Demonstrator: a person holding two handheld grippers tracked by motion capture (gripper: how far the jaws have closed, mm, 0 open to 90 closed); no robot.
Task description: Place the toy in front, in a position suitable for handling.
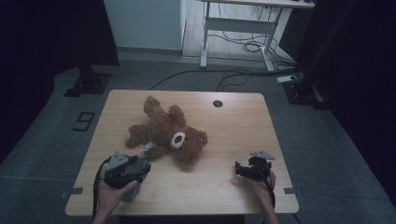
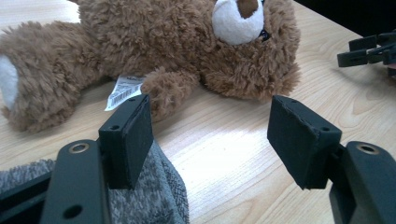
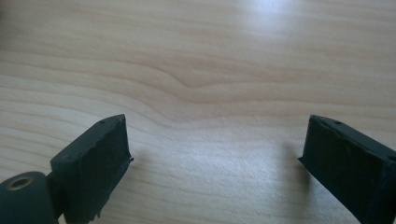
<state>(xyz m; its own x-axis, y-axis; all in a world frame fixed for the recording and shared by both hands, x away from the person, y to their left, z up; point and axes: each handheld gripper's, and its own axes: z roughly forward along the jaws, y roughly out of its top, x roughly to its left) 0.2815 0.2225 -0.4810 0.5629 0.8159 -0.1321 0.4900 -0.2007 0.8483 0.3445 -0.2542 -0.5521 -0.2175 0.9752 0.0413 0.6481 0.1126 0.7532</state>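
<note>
A brown teddy bear (image 1: 166,133) lies on its back in the middle of the wooden table (image 1: 229,135), its white muzzle (image 2: 236,21) facing up and a white barcode tag (image 2: 122,91) by its side. My left gripper (image 1: 145,164) rests near the front left, open, pointing at the bear (image 2: 187,46); nothing is between its pads (image 2: 210,140). A grey fuzzy cloth (image 2: 154,196) lies under its left jaw. My right gripper (image 1: 238,169) is open at the front right, over bare wood (image 3: 215,154); it also appears far off in the left gripper view (image 2: 369,49).
A round cable hole (image 1: 217,103) sits near the table's far edge. Beyond the table stand a white desk frame (image 1: 238,23) with cables on the floor and a black stand base (image 1: 86,84) at the left.
</note>
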